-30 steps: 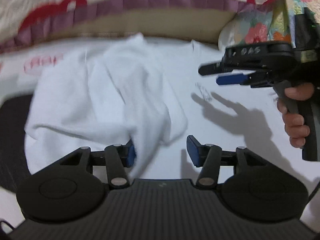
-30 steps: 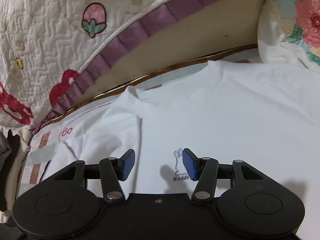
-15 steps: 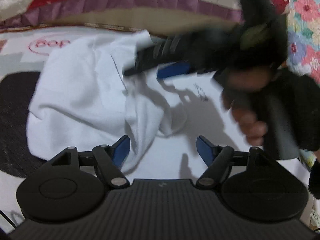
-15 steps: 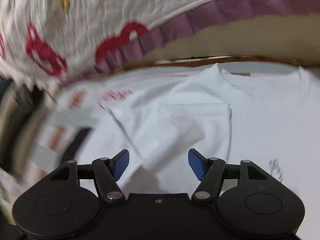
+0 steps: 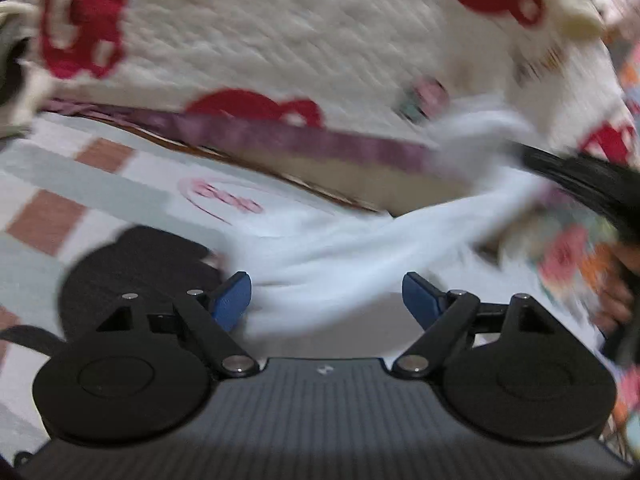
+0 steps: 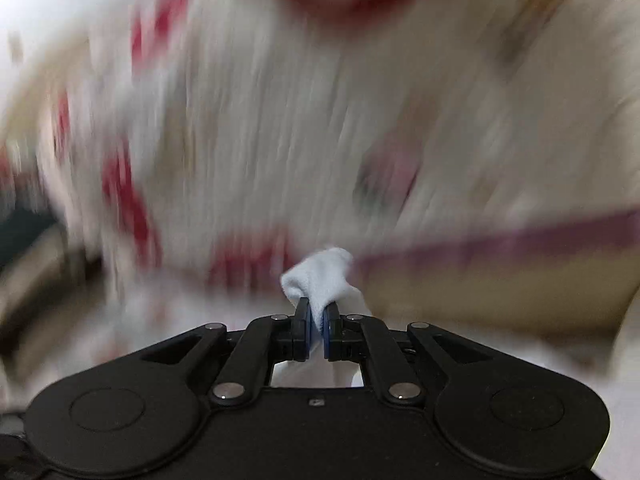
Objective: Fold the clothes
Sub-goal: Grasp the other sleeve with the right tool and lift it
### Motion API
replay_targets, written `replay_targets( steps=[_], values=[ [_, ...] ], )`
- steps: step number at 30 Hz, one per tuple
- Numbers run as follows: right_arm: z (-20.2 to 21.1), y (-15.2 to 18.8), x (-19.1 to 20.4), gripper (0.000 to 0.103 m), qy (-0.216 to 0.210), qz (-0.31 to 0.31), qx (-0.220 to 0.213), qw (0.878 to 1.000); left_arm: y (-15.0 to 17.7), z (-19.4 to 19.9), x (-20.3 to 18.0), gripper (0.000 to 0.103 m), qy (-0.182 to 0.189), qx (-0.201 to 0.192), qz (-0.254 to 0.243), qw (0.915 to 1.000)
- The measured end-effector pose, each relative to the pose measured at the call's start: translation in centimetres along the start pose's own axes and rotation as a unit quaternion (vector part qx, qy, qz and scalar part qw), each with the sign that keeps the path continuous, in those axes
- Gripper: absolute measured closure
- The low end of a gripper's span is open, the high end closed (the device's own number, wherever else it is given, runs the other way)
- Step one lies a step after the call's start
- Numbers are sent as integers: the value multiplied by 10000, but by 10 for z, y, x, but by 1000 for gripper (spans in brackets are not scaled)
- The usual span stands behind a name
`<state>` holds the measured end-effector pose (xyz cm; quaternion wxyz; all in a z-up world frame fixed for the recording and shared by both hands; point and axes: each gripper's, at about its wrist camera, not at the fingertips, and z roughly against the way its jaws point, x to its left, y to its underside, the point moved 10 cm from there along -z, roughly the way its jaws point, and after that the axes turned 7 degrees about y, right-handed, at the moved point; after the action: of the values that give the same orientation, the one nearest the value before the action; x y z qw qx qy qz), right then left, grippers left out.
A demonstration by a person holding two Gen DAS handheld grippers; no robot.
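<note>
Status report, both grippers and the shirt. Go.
Right gripper shut on white cotton T-shirt, cloth lifted. Left gripper open, shirt between its fingers, ungripped. Views blurred; nothing seen in the way.

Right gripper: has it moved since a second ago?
Yes. The right gripper, now shut on the white shirt, has lifted: the quilt's purple border sits lower in view than before.

so the shirt (image 5: pixel 344 256) stretches from just ahead of the left gripper (image 5: pixel 326 298) up and off to the right, where the right gripper (image 6: pixel 316 320) has a bunch of it pinched between its fingers. quilt (image 5: pixel 304 40) sits behind everything, mat (image 5: pixel 60 184) lies under the shirt, and a dark patch (image 5: pixel 136 260) is on the mat left of the shirt
</note>
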<state>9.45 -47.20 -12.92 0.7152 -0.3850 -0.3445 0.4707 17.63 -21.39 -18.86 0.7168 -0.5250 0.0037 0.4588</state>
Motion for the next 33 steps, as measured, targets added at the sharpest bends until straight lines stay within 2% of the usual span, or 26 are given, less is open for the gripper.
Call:
replay_targets(
  steps=[3, 5, 6, 7, 8, 10, 11, 12, 13, 14, 16, 19, 21, 22, 23, 25, 26, 27, 28, 30, 32, 33],
  values=[
    [11, 33, -55, 89, 668, -508, 148, 9964, 5, -7, 13, 20, -228, 267, -40, 9994],
    [19, 56, -91, 79, 1111, -844, 246, 9899, 14, -16, 20, 20, -305, 622, 30, 9976],
    [23, 67, -109, 78, 1332, -1011, 294, 9855, 19, -18, 21, 20, -275, 734, 91, 9969],
    [24, 86, -127, 73, 1561, -1439, 575, 9755, 24, -19, 21, 20, -232, 833, 157, 9961],
    [22, 108, -144, 72, 1787, -1988, 966, 9588, 26, -19, 19, 20, -211, 903, 117, 9956],
    [23, 132, -158, 71, 1642, -2934, 1116, 9352, 30, -23, 13, 20, -198, 1070, -171, 9939],
    [23, 142, -163, 66, 1506, -3384, 1125, 9220, 35, -25, 8, 20, -193, 1178, -321, 9923],
    [24, 148, -166, 64, 1429, -3627, 1104, 9142, 40, -28, 4, 20, -191, 1299, -474, 9902],
    [24, 148, -166, 63, 1407, -3689, 1053, 9127, 45, -31, 1, 20, -190, 1421, -626, 9877],
    [23, 146, -164, 58, 1389, -3654, 1031, 9146, 49, -34, -3, 20, -224, 1519, -813, 9848],
    [21, 139, -159, 49, 1362, -3468, 1030, 9223, 52, -36, -10, 20, -355, 1548, -1188, 9801],
    [20, 137, -159, 45, 1345, -3299, 987, 9292, 48, -37, -13, 21, -506, 1325, -1512, 9783],
    [17, 139, -163, 40, 1330, -3382, 943, 9268, 46, -41, -9, 25, -622, 1260, -1643, 9763],
    [15, 141, -166, 40, 1319, -3452, 916, 9247, 48, -44, -7, 37, -649, 1336, -1695, 9743],
    [16, 142, -172, 40, 1283, -3519, 851, 9233, 50, -47, -5, 65, -668, 1424, -1741, 9721],
    [15, 141, -182, 39, 1272, -3670, 665, 9191, 48, -48, -2, 81, -722, 1406, -1813, 9706],
    [15, 140, -188, 39, 1312, -3753, 581, 9157, 47, -49, -1, 93, -749, 1389, -1849, 9700],
    [16, 140, -194, 39, 1370, -3839, 502, 9118, 44, -48, 1, 93, -808, 1319, -1866, 9702],
    [20, 141, -202, 39, 1550, -4003, 391, 9023, 41, -46, 4, 93, -872, 1239, -1880, 9704],
    [33, 145, -221, 38, 2025, -4396, 137, 8749, 36, -41, 6, 93, -789, 1107, -1649, 9769],
    [36, 149, -229, 39, 1909, -4733, 16, 8599, 34, -38, 7, 93, -764, 1017, -1579, 9792],
    [37, 149, -230, 39, 1841, -4781, 8, 8588, 35, -38, 6, 93, -788, 1033, -1628, 9781]
  ],
)
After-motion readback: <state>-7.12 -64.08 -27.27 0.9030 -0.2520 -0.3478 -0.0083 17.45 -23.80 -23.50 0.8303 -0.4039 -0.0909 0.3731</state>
